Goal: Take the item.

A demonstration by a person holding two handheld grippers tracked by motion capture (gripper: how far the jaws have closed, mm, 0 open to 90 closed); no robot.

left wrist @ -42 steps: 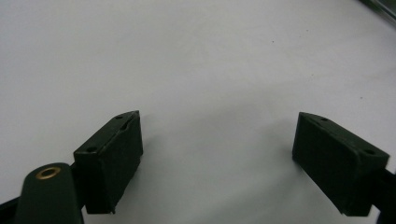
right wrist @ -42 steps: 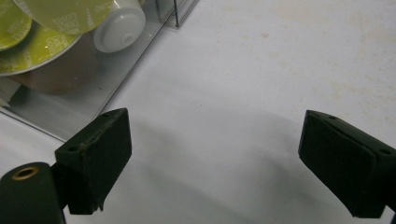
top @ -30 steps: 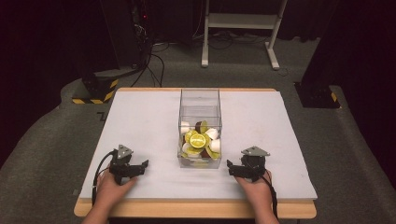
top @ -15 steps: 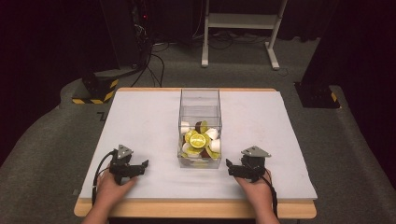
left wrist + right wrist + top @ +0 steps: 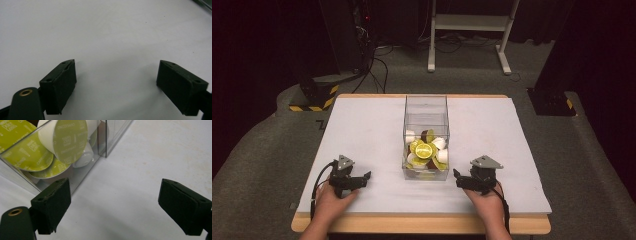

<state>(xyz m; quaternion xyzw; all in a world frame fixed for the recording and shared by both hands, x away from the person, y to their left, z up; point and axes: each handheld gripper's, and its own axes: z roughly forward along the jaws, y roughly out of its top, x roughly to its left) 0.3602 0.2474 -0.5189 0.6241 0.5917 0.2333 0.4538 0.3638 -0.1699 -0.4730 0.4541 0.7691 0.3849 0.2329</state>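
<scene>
A clear plastic box point(image 5: 426, 112) stands in the middle of the white table point(image 5: 362, 125). It holds several coffee capsules point(image 5: 424, 150) with lime-green lids and white cups. My left gripper point(image 5: 364, 178) rests open on the table left of the box, its jaws point(image 5: 117, 85) wide over bare white surface. My right gripper point(image 5: 458, 179) rests open just right of the box's near corner. In the right gripper view the box wall point(image 5: 82, 173) and green-lidded capsules point(image 5: 67, 140) are close by the left jaw, and nothing lies between the jaws point(image 5: 113, 206).
Beyond the table's far edge are a white stand point(image 5: 472, 30), black cables point(image 5: 377, 65) and a yellow-and-black striped base point(image 5: 312, 97) on grey carpet. A dark block point(image 5: 552, 100) sits off the far right corner. Bare tabletop lies on both sides of the box.
</scene>
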